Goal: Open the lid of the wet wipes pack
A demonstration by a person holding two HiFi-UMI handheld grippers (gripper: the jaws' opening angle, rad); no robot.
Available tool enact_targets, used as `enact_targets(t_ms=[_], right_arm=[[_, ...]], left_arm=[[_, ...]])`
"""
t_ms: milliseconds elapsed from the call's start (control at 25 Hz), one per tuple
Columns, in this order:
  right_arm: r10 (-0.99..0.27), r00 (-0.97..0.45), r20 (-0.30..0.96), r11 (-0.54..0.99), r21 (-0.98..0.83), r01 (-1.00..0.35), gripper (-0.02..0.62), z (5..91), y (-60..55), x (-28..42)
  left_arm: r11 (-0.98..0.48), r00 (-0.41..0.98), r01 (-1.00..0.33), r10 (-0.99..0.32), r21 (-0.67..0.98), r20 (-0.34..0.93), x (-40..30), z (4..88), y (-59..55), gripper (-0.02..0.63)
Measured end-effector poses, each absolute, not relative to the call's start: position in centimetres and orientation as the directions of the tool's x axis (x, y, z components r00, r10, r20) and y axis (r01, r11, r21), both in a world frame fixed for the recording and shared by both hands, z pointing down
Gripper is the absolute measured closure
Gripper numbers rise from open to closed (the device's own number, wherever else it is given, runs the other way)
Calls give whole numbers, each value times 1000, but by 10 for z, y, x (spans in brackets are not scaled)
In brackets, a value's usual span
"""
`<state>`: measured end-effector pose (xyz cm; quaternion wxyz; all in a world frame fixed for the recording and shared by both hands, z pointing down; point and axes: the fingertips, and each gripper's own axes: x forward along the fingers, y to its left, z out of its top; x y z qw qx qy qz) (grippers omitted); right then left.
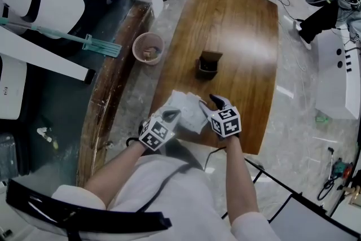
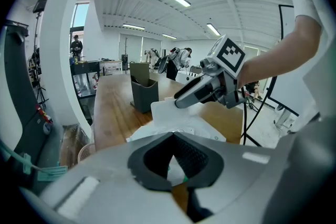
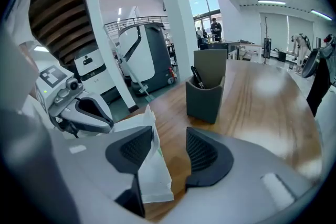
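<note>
Head view looks steeply down on a long wooden table (image 1: 237, 20). The wet wipes pack (image 1: 187, 110) lies at the table's near edge, a white, rumpled packet between the two hand-held tools. The left gripper (image 1: 171, 117) reaches in from the near left with its tips at the pack's near-left side. The right gripper (image 1: 217, 101) stands at the pack's right side, its marker cube facing up.

Left gripper view shows this tool's two dark pads drawn together on a thin white edge of the pack (a sliver of green print shows in the pinch), so it is clamped on the packet. Past it, the other tool's tips sit at the pack's raised far part; whether they touch it I cannot tell.

Right gripper view shows its jaws spread, with bare table wood in the gap. A white corner of the pack lies against the left-hand pad and pokes partway into the gap, while the other pad is clear of it, so nothing is gripped. The lid itself cannot be made out in any view.

Farther along the table a dark grey holder (image 1: 208, 65) stands upright. On the floor to the left are a pink basket (image 1: 148, 48) and a pale green long-handled tool (image 1: 84, 40).
</note>
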<state>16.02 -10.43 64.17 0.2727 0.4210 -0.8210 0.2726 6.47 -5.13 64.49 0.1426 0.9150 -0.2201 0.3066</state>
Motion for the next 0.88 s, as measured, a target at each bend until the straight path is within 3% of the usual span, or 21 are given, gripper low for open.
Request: enact_targets(t_ms=[880], right_arm=[[-574,-447,686,414,-228,-881,410,655,-107,165]], left_arm=[[-858,713,-501,-332,118,617,58,641,-56,601]])
